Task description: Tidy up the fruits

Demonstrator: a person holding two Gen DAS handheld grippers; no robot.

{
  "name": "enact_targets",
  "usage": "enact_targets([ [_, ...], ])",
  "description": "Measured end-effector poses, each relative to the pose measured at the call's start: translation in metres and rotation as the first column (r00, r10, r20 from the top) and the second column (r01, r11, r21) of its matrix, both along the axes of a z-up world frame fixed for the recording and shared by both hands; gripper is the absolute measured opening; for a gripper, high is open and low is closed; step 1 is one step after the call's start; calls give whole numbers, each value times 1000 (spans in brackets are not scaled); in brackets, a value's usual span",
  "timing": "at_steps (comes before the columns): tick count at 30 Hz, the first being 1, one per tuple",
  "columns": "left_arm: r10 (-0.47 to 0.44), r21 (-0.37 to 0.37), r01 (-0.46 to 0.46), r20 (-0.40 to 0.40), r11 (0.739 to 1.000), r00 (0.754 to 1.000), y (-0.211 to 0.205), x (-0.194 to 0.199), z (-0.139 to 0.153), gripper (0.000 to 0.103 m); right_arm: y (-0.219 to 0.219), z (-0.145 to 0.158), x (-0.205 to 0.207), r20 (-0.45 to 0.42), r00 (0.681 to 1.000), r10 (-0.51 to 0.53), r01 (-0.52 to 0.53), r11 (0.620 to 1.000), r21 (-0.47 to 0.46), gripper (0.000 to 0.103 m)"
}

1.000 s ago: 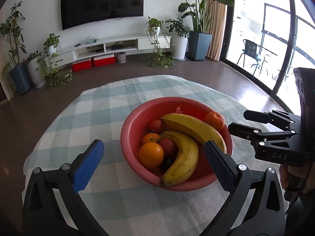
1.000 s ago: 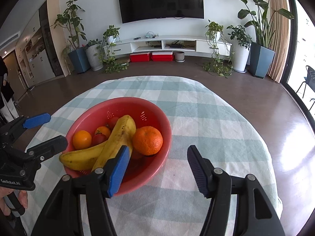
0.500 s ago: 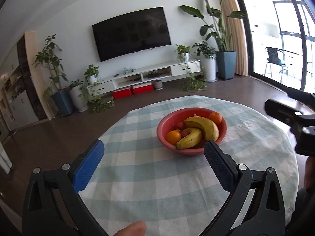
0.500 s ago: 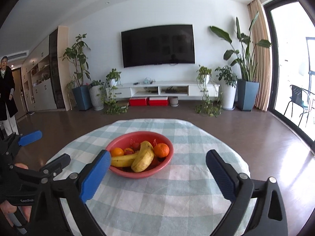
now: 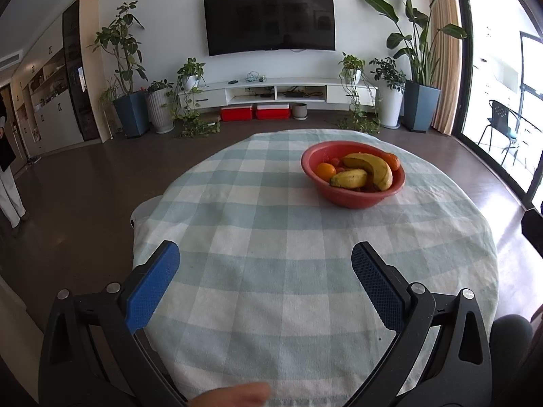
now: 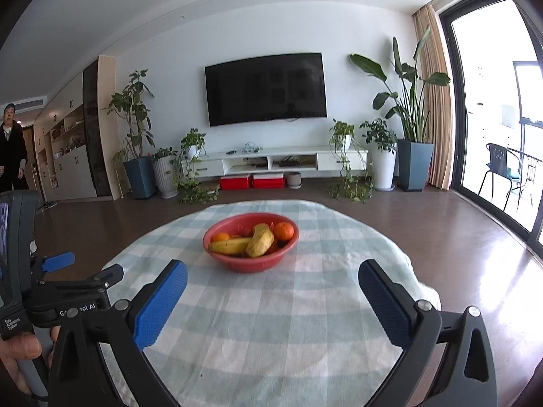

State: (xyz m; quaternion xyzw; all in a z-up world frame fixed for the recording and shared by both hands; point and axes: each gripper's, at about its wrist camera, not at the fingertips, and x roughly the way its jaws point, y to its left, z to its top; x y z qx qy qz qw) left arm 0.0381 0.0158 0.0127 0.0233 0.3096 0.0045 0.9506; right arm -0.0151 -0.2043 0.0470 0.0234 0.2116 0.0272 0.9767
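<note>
A red bowl (image 5: 353, 196) stands on the far part of a round table with a checked cloth (image 5: 271, 237). It holds two bananas (image 5: 371, 166), oranges (image 5: 325, 170) and small red fruits. It also shows in the right wrist view (image 6: 251, 264), with bananas (image 6: 259, 244) and an orange (image 6: 283, 230). My left gripper (image 5: 264, 264) is open and empty, near the table's front edge, far from the bowl. My right gripper (image 6: 271, 283) is open and empty, also well short of the bowl. The left gripper shows in the right wrist view (image 6: 85, 268).
A TV (image 6: 266, 88), a white media console (image 6: 271, 162) and several potted plants (image 6: 407, 135) line the far wall. Glass doors (image 6: 492, 129) are on the right. A person in black (image 6: 12, 152) stands at the far left.
Both grippers have pulled back from the bowl toward the table's near edge and risen. The bowl now looks small and far. Both stay open and empty.
</note>
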Motion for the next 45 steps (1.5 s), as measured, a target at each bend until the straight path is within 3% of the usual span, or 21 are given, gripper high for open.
enact_targets([
  [7,-32,-3,32,-63,999,997,-16,-16,-30,103,0,-32,-7,-147,989,-19,26,999,47,103],
  [14,-54,-19,52,-102,998,993,-24,-16,-44,103,2,-52,-9,-214,975,-63,67,998,10,103],
  [45,-79,-45,73,-148,996,986,-25,-10,-64,103,9,-63,-8,-258,964,-70,69,998,-13,103],
])
